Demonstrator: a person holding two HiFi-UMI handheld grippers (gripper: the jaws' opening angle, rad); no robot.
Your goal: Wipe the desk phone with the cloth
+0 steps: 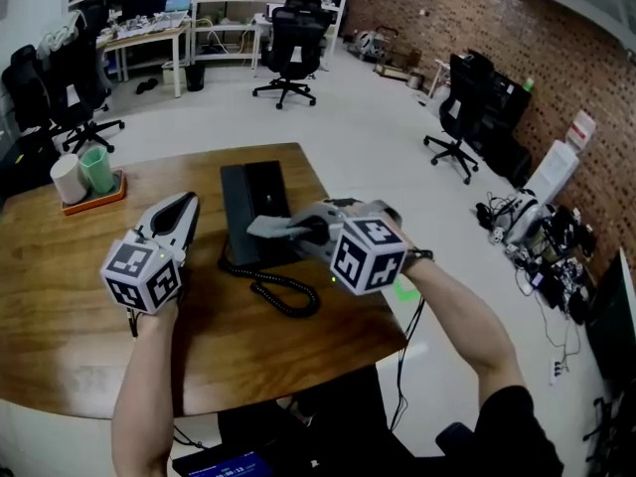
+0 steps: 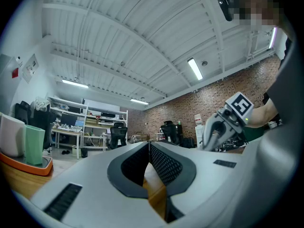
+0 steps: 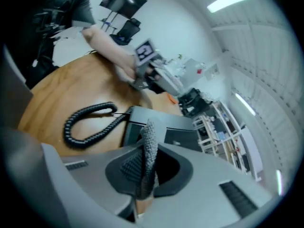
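Two tools hang over a big brown desk [image 1: 60, 306]. In the middle of the desk, near its far edge, lies the black phone [image 1: 253, 202]. Its long side runs away from the person, from near to far.

The right tool [image 1: 296, 231] comes at the phone from the right side and sits over the near part of it. Its jaws are pinched tight on the grey cloth [image 1: 266, 227]. The cloth sticks out to the left, across the phone. In the right gripper view the cloth [image 3: 149, 146] stands up between the jaws, and the phone [image 3: 175, 132] is right past it.

The left tool [image 1: 185, 203] is just beside the phone's left edge, low by the desk. Its jaws are closed with nothing in them. It does not seem to touch the phone.

So the right tool is the one nearer the job. I think the wiping is under way, and the next stroke should run along the phone's long side. The curly cord [image 1: 273, 291] lies on the desk in front of the phone and could snag the cloth. Two cups [image 1: 84, 172] stand well apart at the left.
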